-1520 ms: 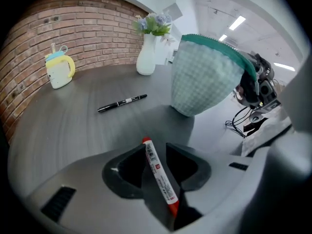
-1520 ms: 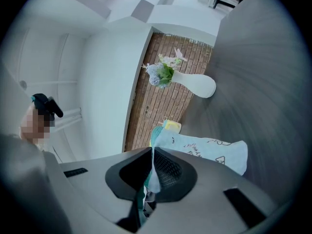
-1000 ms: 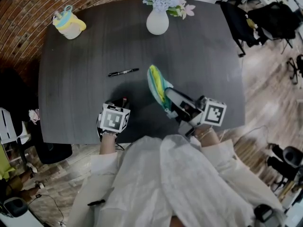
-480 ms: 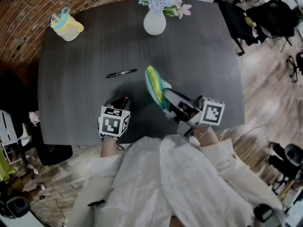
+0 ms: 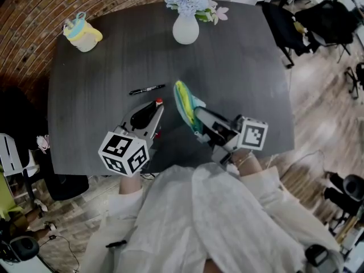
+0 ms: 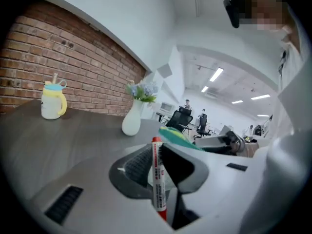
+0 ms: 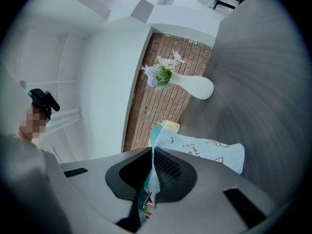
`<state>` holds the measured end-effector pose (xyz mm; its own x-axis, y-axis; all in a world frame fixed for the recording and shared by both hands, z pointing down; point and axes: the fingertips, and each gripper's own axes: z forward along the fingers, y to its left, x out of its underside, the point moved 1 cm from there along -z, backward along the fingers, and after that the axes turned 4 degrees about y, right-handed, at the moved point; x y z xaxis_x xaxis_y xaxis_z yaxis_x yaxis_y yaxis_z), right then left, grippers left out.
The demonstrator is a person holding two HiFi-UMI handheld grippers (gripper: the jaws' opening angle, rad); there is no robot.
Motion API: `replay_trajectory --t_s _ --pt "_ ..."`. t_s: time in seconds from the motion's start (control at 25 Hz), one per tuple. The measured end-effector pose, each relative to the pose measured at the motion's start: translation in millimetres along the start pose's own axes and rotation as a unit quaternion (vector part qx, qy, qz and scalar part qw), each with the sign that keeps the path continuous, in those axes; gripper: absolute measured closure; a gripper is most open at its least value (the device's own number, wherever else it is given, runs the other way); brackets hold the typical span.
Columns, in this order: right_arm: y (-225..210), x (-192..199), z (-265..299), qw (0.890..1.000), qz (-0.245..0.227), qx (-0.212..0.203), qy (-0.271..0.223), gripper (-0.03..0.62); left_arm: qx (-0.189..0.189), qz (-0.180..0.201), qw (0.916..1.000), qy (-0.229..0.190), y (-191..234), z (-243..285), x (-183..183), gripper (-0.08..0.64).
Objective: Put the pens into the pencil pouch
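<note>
The left gripper hangs above the near part of the dark grey round-edged table, at about 7 o'clock from the table's middle. In the left gripper view its jaws are closed tight on a white marker pen with red cap and red print. The long axis of this pen runs along the jaws, and its red end sticks out past the tips toward 12 o'clock; in the head view it points to about 1 o'clock, near the pouch. The right gripper, at 5 o'clock from the middle, has its jaws almost together, pinching the thin fabric edge of the light blue and green soft pencil pouch. The pouch lies from 11 to 5 o'clock, and its opening seems to face the left gripper, though this is not clear. A black slim pen lies flat on the table at 9 o'clock from the pouch, its axis from 8 to 2 o'clock.
</note>
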<state>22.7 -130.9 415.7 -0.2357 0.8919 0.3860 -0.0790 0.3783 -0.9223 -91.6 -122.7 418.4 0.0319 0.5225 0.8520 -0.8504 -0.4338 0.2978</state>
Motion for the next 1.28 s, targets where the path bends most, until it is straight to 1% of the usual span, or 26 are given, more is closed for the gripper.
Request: replay_trajectory --t_s 0.2,0.4,0.56,0.72,0.8,0.96,1.16,1.28 --pt "2 0 2 1.000 -0.004 0.001 0.003 0.575 0.030 0.031 0.9977 -0.053 -17 -6 -34 0.492" --pt "4 1 3 1.000 -0.008 0.000 0.005 0.575 0.050 0.013 0.9942 -0.095 -29 -13 -65 0.492" --pt "5 3 3 1.000 -0.006 0.002 0.006 0.575 0.065 0.012 0.9878 -0.141 -36 -18 -96 0.492" --pt "6 5 3 1.000 -0.006 0.003 0.008 0.575 0.082 0.019 0.9780 -0.191 -46 -15 -119 0.492" --pt "5 5 3 1.000 -0.006 0.003 0.008 0.575 0.091 0.021 0.9758 -0.198 -52 -9 -122 0.492" --pt "6 4 3 1.000 -0.007 0.003 0.008 0.575 0.101 0.023 0.9740 -0.201 -60 -1 -126 0.492" --pt "8 1 2 1.000 -0.009 0.000 0.004 0.575 0.117 0.025 0.9628 -0.243 -67 -7 -145 0.492" --pt "8 1 2 1.000 -0.005 -0.001 0.001 0.575 0.124 0.029 0.9581 -0.257 -71 -7 -149 0.492"
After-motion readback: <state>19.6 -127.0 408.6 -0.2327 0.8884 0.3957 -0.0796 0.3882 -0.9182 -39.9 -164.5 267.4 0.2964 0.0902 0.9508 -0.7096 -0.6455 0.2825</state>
